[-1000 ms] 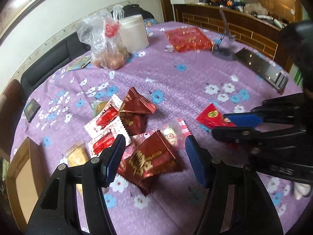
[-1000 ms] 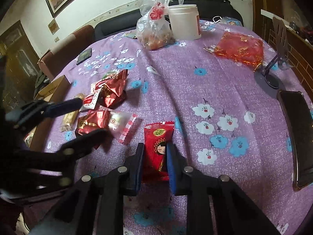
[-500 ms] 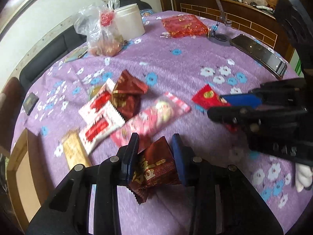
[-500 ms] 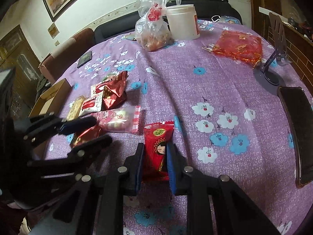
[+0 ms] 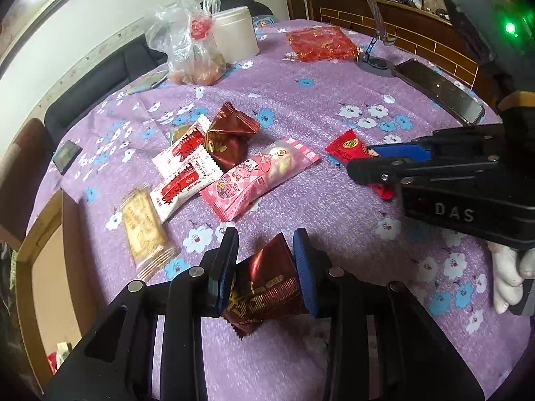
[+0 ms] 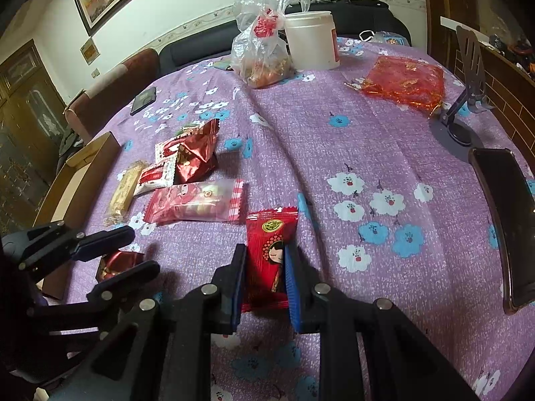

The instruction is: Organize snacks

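Plainly, "DAS" on the right hand-held gripper [image 5: 384, 163].

My left gripper [image 5: 265, 267] jaws have just been closing and now clamp the dark red foil packet [image 5: 264, 284], drawn back from the snack pile [image 5: 214, 167] ahead.

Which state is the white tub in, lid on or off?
Cannot tell for certain. The white tub stands upright behind the plastic bag; its top looks covered, but no seam shows.

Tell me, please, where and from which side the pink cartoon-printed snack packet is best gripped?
Probably across the middle of the pink packet, from above, jaws spanning its narrow width. It lies flat and long on the tablecloth, with bare cloth along its right edge; other packets crowd its left.
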